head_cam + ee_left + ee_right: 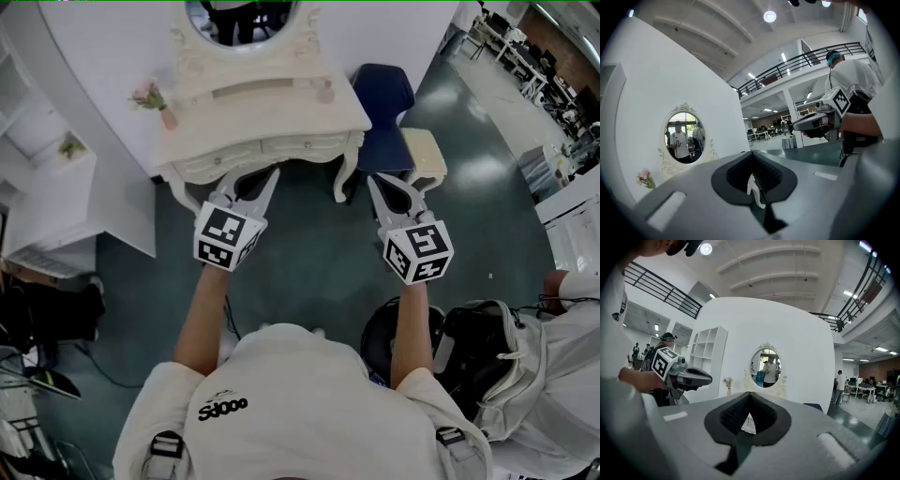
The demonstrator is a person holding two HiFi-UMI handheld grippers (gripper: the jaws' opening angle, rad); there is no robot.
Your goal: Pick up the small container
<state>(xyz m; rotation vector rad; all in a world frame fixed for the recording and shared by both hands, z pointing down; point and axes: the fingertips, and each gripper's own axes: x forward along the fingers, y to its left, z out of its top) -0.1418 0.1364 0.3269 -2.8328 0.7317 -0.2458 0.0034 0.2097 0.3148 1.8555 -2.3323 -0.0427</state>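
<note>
A small pinkish container (pixel 325 91) stands on top of the white dressing table (pixel 272 117), near its right end. A pink flower in a vase (pixel 150 98) is at the left end. My left gripper (pixel 267 178) hangs in the air in front of the table's drawers, jaws shut, holding nothing. My right gripper (pixel 375 180) is level with it off the table's right front leg, also shut and empty. In the left gripper view my left gripper (pixel 752 154) points at the oval mirror (pixel 684 138). In the right gripper view my right gripper (pixel 749 394) faces the mirror (pixel 765 366) too.
A dark blue chair (pixel 384 103) and a cream stool (pixel 427 159) stand right of the table. White shelves (pixel 56 187) are at the left. Another person (pixel 562 375) and a black bag (pixel 403 337) are close at my right.
</note>
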